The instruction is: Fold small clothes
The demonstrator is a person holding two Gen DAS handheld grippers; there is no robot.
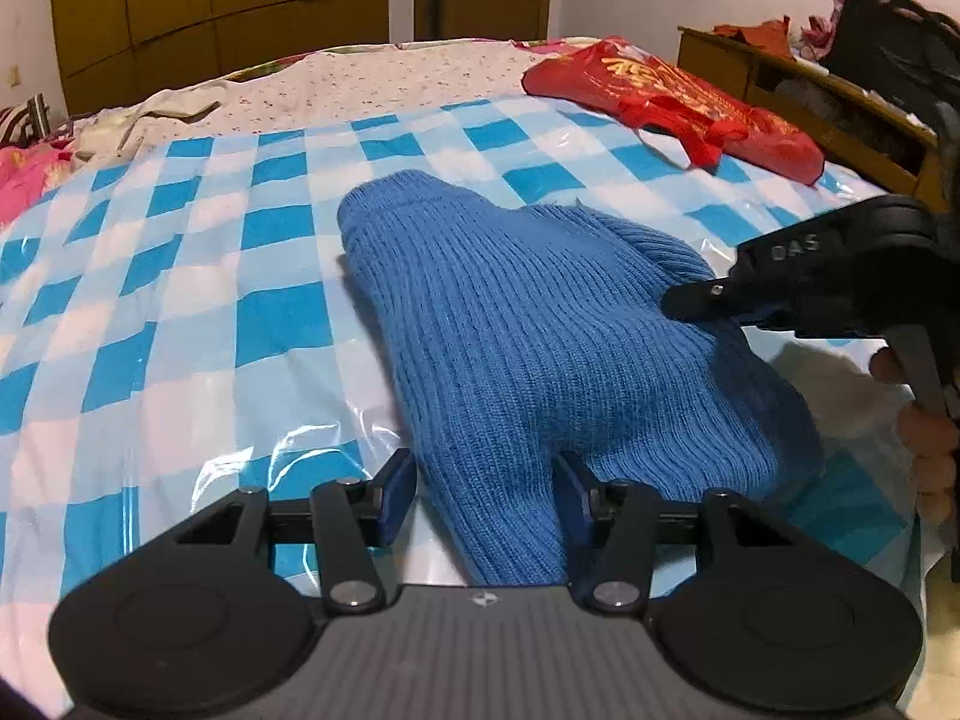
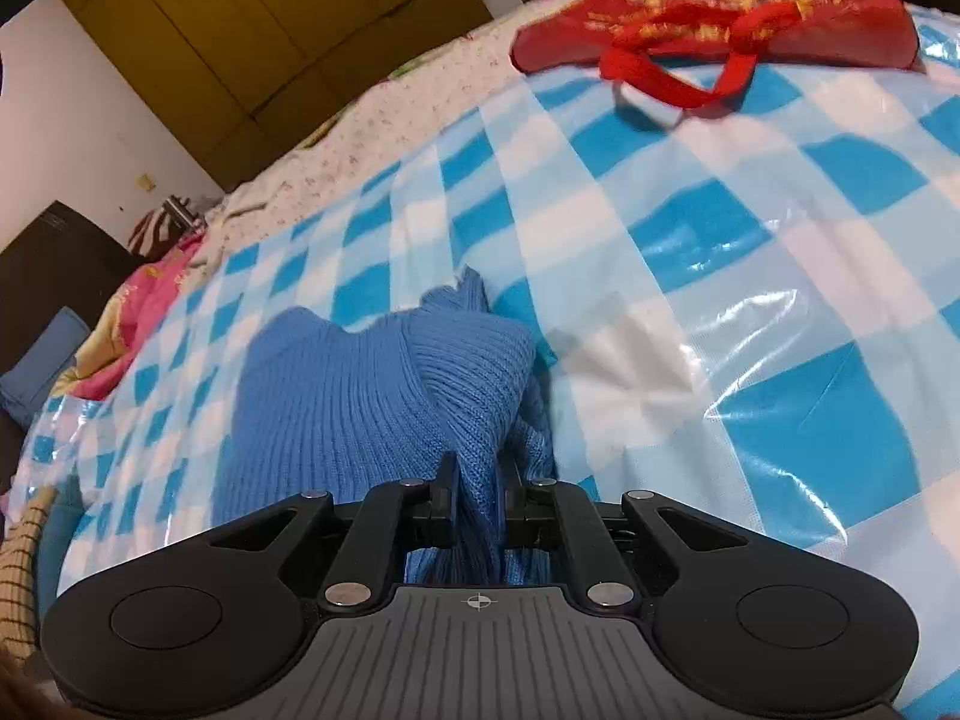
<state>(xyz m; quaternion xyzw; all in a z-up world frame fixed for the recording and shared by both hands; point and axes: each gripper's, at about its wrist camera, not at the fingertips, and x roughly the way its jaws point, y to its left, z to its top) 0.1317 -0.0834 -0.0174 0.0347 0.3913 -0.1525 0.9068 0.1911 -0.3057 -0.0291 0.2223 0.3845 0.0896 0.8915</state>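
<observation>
A blue ribbed knit garment (image 1: 540,324) lies bunched on the blue-and-white checked plastic sheet (image 1: 180,276). My left gripper (image 1: 487,495) is open, its jaws standing either side of the garment's near end, which runs between them without being pinched. My right gripper (image 2: 477,495) is shut on a fold of the same blue garment (image 2: 372,396) at its right edge. The right gripper also shows in the left wrist view (image 1: 708,300), at the garment's right side, held by a hand.
A red carrier bag (image 1: 672,102) with handles lies at the far right of the sheet, also in the right wrist view (image 2: 714,6). Floral bedding (image 1: 384,84) lies beyond. A wooden headboard shelf (image 1: 804,90) stands at right, wardrobes (image 1: 210,12) behind.
</observation>
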